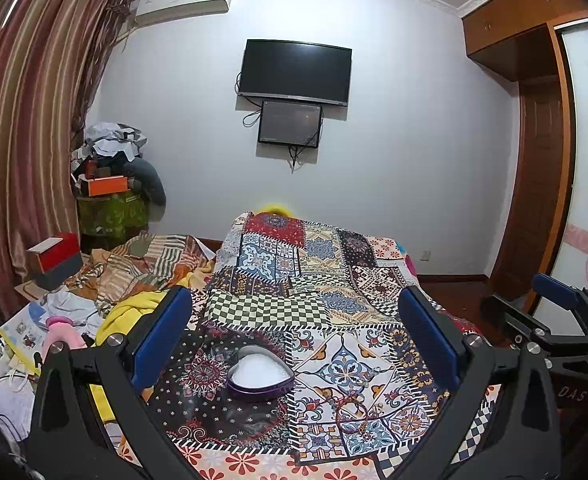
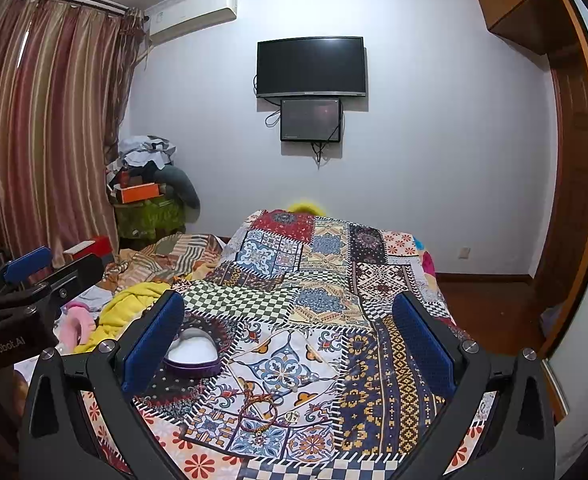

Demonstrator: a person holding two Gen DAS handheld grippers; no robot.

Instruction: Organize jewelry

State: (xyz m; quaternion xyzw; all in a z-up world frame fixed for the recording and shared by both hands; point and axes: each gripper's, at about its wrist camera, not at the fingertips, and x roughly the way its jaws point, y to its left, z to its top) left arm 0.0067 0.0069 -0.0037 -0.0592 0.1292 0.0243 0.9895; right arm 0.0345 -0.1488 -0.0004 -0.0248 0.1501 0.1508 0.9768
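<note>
Heart-shaped tin [image 1: 260, 376], purple wall, white filling inside, lid off, sits on the patchwork cloth [image 1: 325, 280] over the bed. All places given off the tin. Right of it and nearer the cameras: tangle of red cord bracelets [image 2: 258, 410] flat on a blue-and-white floral patch, not touching the tin. Just right of the tangle, a small gold-coloured piece [image 2: 292, 416], maybe a ring or earring, too small to tell.

Left gripper [image 1: 295, 344] hangs above the cloth, blue pads spread wide, nothing between them; tin lies between the fingers in its view, closer to the left pad. Right gripper [image 2: 301, 344] further right of the tin, fingers also spread wide and empty; bracelets sit between them, tin just beside its left pad.

Left of the tin: yellow blanket [image 1: 128, 312], pink plush thing [image 1: 62, 336], loose papers. Far behind the tin: dark TV [image 1: 295, 72] on the wall, smaller screen [image 1: 290, 124] under it. Striped curtain [image 1: 26, 120] far left.
</note>
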